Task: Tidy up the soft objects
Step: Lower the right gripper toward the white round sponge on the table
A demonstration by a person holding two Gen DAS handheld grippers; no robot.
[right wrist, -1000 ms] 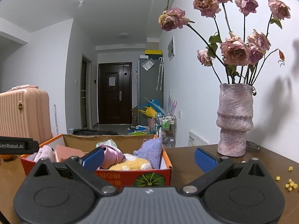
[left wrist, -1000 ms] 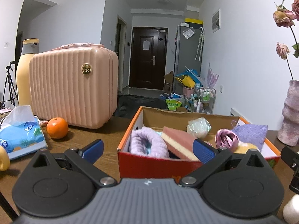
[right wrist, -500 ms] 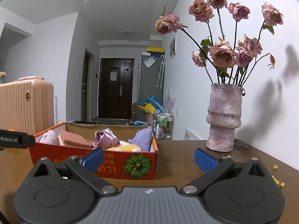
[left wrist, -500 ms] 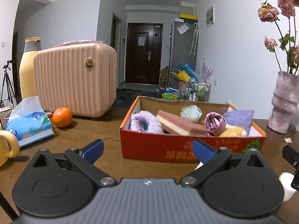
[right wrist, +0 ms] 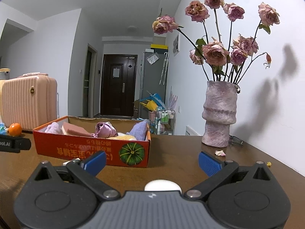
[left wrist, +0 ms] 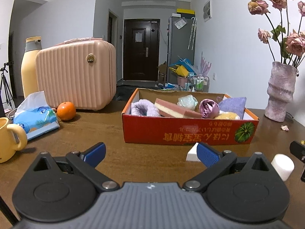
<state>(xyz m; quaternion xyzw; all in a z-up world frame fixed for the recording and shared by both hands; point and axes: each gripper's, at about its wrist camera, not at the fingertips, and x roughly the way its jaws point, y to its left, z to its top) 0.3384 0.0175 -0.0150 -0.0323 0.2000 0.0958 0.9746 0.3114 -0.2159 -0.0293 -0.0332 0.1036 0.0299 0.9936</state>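
Observation:
A red cardboard box (left wrist: 188,131) (right wrist: 91,148) on the brown table holds soft things: a lilac fluffy piece (left wrist: 144,108), a pink sponge (left wrist: 175,108), a purple satin scrunchie (left wrist: 208,107) (right wrist: 104,129), a purple cloth (left wrist: 233,106) and a yellow plush (left wrist: 227,116). A white block (left wrist: 192,153) and a white cylinder (left wrist: 282,166) (right wrist: 162,186) lie on the table in front of the box. My left gripper (left wrist: 150,152) is open and empty, short of the box. My right gripper (right wrist: 151,161) is open and empty, with the white cylinder just below it.
A pink suitcase (left wrist: 76,76), an orange (left wrist: 66,111), a tissue pack (left wrist: 35,115), a yellow mug (left wrist: 8,139) and a tall bottle (left wrist: 30,64) stand at the left. A pink vase with dried roses (right wrist: 219,114) (left wrist: 280,91) stands at the right by the wall.
Both grippers have drawn back from the box, which now looks farther away. The white block and white cylinder have come into view. Both stay open.

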